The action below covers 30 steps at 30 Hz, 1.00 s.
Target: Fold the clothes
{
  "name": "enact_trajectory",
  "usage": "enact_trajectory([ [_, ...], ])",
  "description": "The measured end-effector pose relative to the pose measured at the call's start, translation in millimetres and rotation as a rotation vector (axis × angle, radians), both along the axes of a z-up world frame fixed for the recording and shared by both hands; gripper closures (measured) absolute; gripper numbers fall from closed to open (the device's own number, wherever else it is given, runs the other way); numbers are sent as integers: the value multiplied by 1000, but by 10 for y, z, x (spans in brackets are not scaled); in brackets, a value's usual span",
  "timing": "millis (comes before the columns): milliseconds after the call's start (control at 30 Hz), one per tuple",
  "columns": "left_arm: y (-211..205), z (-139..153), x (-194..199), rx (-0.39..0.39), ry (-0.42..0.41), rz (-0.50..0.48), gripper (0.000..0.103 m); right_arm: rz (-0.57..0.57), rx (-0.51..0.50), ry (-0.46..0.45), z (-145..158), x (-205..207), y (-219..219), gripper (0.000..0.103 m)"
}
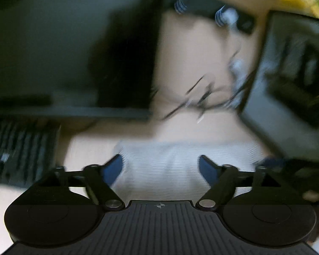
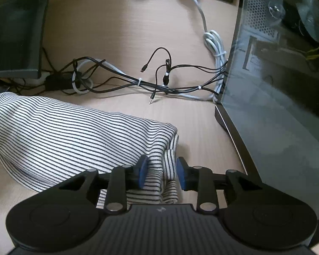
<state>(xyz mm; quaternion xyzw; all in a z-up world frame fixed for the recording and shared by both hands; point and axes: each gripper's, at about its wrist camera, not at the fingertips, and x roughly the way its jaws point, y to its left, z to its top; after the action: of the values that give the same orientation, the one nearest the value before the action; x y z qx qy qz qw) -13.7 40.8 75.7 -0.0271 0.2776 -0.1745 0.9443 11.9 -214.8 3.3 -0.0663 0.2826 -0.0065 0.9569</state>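
A white garment with thin black stripes (image 2: 70, 136) lies folded in a bundle on the light wooden desk (image 2: 121, 27). My right gripper (image 2: 161, 170) has its blue pads on either side of a bunched corner of it, pinching the cloth at the bundle's right end. In the blurred left wrist view the same garment (image 1: 176, 165) shows as a pale patch in front of my left gripper (image 1: 161, 163), whose jaws stand wide apart with nothing between them, just above the cloth.
A tangle of black and white cables (image 2: 163, 80) lies on the desk beyond the garment. A dark glass-sided computer case (image 2: 276, 80) stands at the right. A monitor base (image 2: 14, 31) is at the left, a keyboard (image 1: 19, 148) at the left of the left wrist view.
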Motion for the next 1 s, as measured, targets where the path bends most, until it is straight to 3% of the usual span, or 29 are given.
enact_trajectory([
  [67,-161,-115,65,10,44,-55,10,0,3,3,1,16,2,74],
  [133,-248,-396,214,34,154,-37,15,-15,39,-3,88,-1,-64,70],
  [200,-248,-576,274,57,184,1,15,-33,80,-10,190,-23,-141,53],
  [267,-262,-543,254,55,176,-3,11,-50,121,-17,292,-46,-218,23],
  [367,-277,-520,257,47,186,-3,10,4,223,-108,521,-204,-233,3],
  [467,-302,-514,237,59,190,1,10,110,286,-171,607,-283,-89,0],
  [567,-306,-513,247,60,197,2,10,159,336,-99,471,-184,31,0],
  [667,-293,-521,272,55,204,3,9,115,356,59,189,-12,59,0],
  [800,-274,-535,269,45,208,1,8,10,363,171,-35,122,-32,0],
  [900,-262,-542,277,34,209,-4,6,-2,409,196,-94,176,-106,0],
  [1000,-262,-564,288,32,206,-13,3,11,358,186,-126,197,-32,0],
])
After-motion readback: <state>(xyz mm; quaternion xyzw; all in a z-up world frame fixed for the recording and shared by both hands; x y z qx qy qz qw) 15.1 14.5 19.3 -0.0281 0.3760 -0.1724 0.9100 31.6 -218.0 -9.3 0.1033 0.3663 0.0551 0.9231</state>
